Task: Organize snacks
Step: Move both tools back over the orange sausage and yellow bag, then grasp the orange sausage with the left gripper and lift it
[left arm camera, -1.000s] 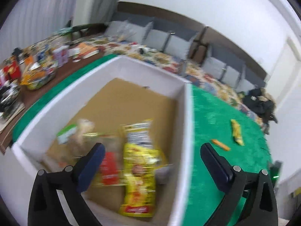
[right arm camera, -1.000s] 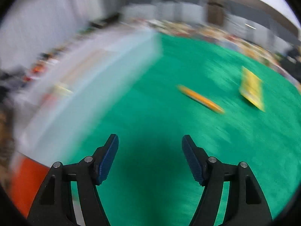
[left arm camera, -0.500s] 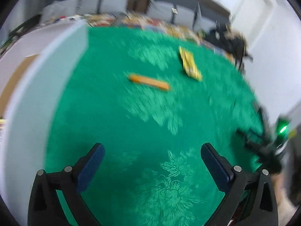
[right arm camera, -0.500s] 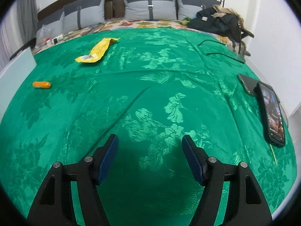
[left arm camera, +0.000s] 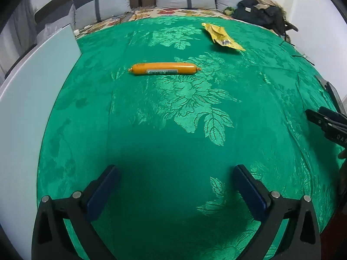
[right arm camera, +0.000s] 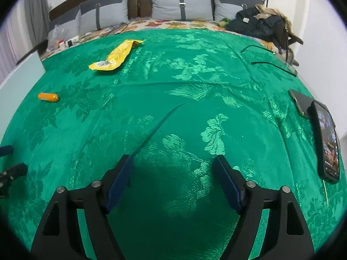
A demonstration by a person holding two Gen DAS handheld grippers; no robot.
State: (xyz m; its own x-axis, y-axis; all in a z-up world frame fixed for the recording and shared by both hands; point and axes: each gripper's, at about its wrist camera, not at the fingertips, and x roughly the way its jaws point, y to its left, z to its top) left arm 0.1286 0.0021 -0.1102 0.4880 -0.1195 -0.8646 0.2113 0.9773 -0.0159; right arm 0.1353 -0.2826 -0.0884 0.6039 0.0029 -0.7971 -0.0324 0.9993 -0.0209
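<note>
My left tool (left arm camera: 175,186) hangs wide and empty over bare green cloth (left arm camera: 173,117); the sausage (left arm camera: 163,68) lies ahead, well apart, with the yellow packet (left arm camera: 221,35) beyond it. The white box wall (left arm camera: 28,99) borders my left. My right tool (right arm camera: 173,173) is wide too, with a phone (right arm camera: 327,143) near the cloth's right edge.

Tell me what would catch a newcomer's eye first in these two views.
The bright green floral cloth fills both views. On it an orange sausage stick lies ahead of the open left tongs, with a yellow snack packet farther back. At the right edge a dark phone lies beyond the open right tongs.
</note>
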